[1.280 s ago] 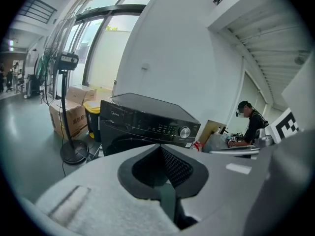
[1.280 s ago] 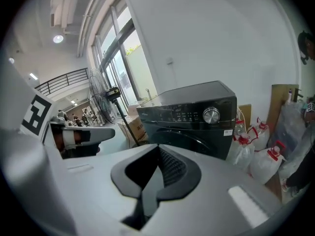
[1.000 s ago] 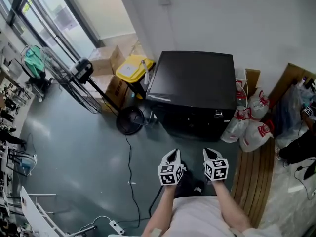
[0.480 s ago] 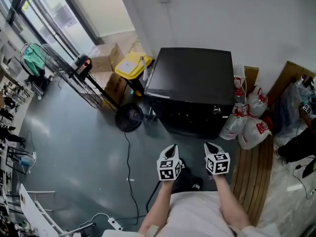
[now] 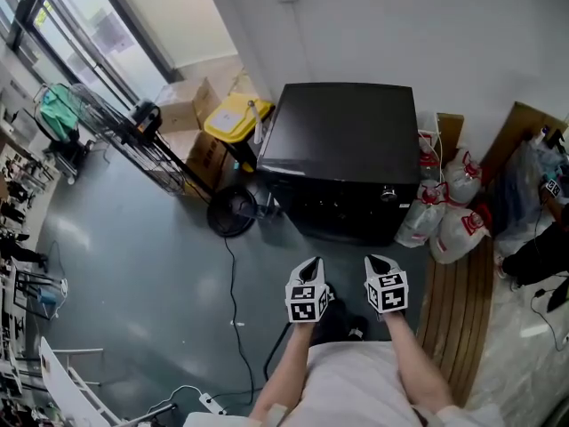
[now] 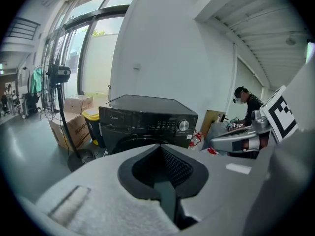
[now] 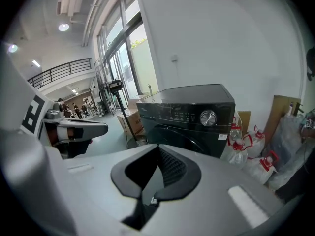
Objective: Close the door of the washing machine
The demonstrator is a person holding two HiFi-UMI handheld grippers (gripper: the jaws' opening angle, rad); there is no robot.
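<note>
Barely anything has moved: my left hand-held gripper (image 5: 310, 263) and right hand-held gripper (image 5: 374, 261) stay empty, jaws together, aimed at the washer (image 5: 342, 149), whose front faces me.

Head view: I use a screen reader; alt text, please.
A black washer stands against a white wall, seen from above. The left gripper and right gripper, both shut and empty, point at its front without touching it.

Black washing machine (image 5: 342, 145), yellow bin (image 5: 233, 118) beside it, left claw (image 5: 310, 265) and right claw (image 5: 374, 261) side by side before it
</note>
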